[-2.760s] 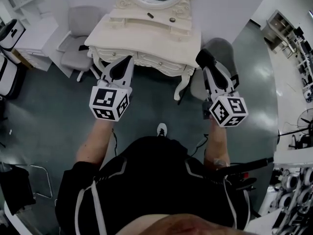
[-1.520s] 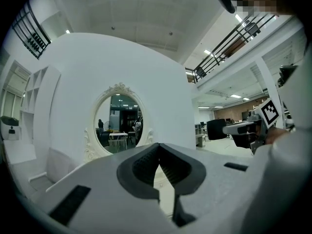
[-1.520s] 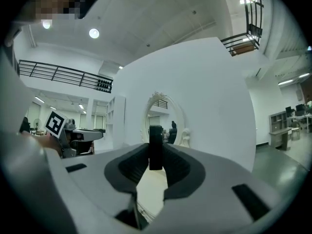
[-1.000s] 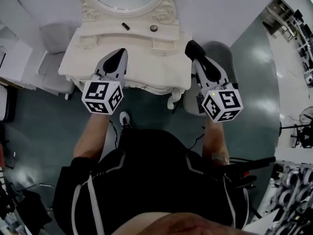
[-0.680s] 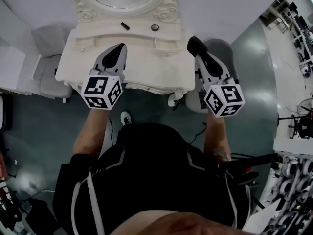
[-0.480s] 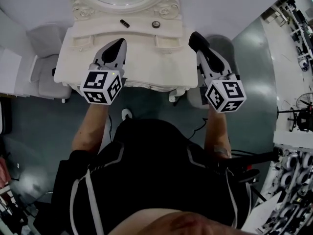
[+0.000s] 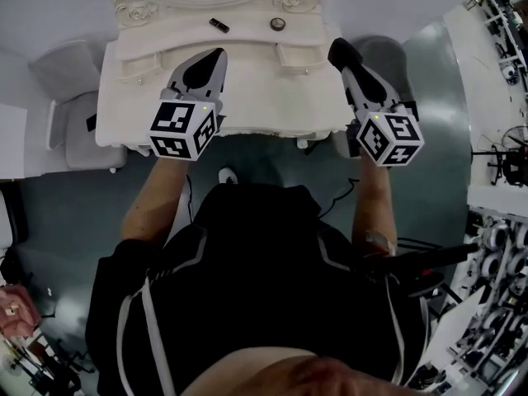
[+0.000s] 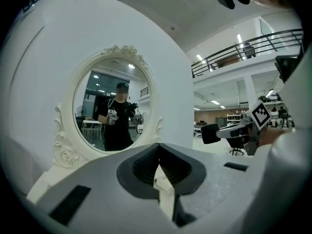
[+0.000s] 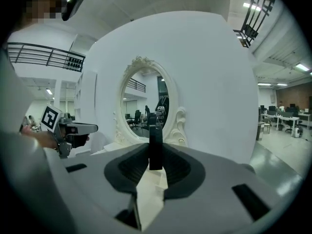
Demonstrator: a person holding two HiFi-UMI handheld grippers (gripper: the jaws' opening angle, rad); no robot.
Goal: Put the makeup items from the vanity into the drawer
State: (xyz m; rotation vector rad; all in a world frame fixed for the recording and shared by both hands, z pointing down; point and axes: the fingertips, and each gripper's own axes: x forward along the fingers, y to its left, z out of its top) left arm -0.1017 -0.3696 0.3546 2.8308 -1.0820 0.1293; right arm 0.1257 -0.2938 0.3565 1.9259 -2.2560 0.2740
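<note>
The cream vanity (image 7: 256, 97) stands at the top of the head view. On its raised back shelf lie a small dark stick (image 7: 219, 25) and a round compact (image 7: 278, 24). My left gripper (image 7: 213, 63) hovers over the tabletop's left half; its jaws (image 8: 158, 152) meet at the tips with nothing between them. My right gripper (image 7: 346, 60) is at the vanity's right end, shut on a flat black case (image 7: 340, 50). In the right gripper view that case (image 9: 155, 140) stands upright, edge-on, between the pads. No open drawer shows.
An oval mirror (image 8: 114, 111) in an ornate frame rises behind the shelf. A grey chair (image 7: 62, 60) sits left of the vanity and another (image 7: 389, 56) behind its right end. Racks of gear (image 7: 495, 246) line the right side.
The person has walked up to the vanity, and both grippers have moved from in front of it to above its top. The right gripper has kept the black case throughout.
</note>
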